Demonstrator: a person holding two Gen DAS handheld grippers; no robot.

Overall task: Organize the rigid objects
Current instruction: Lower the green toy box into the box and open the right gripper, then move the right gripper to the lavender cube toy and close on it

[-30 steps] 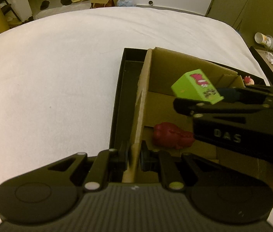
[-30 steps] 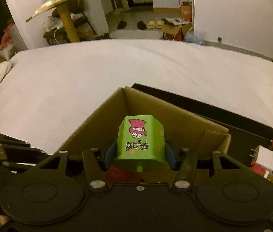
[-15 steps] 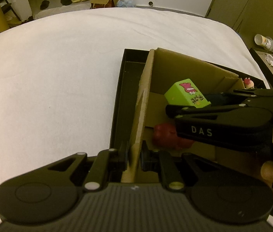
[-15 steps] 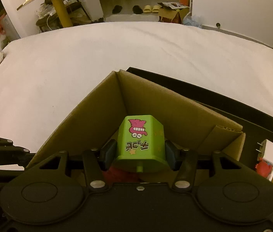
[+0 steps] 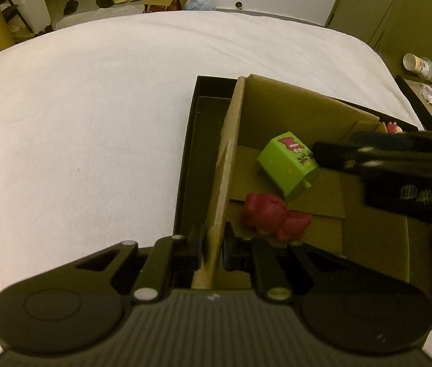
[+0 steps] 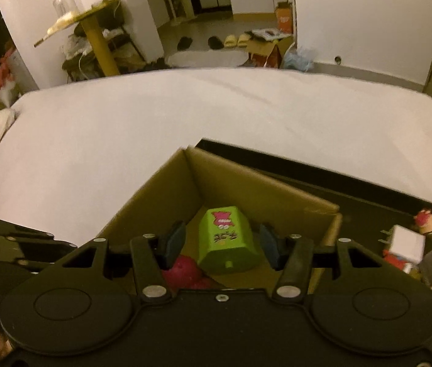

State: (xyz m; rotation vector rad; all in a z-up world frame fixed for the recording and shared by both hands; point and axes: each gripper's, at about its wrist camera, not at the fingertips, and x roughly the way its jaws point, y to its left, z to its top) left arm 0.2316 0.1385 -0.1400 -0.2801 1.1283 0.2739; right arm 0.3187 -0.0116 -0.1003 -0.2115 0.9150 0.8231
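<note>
A green box with a pink cartoon sticker (image 6: 226,241) (image 5: 289,165) lies tilted on the floor of the cardboard box (image 6: 154,202), against a red toy (image 5: 267,214) (image 6: 185,272). My right gripper (image 6: 222,241) hovers just above the green box, open, with a gap between each pad and the box. One of its fingers (image 5: 368,153) reaches in from the right in the left wrist view. My left gripper (image 5: 211,241) is shut on the near end of the cardboard box's left wall (image 5: 225,168).
The cardboard box stands in a black tray (image 5: 197,140) on a white bed (image 5: 93,107). To the right of it in the tray lie a white plug (image 6: 407,243), a small figurine (image 6: 426,220) and other small toys. A nightstand with a cup (image 5: 417,64) is at the far right.
My right gripper has opened and let go of the green box, which dropped onto the cardboard box's floor beside the red toy. The left gripper has not moved.
</note>
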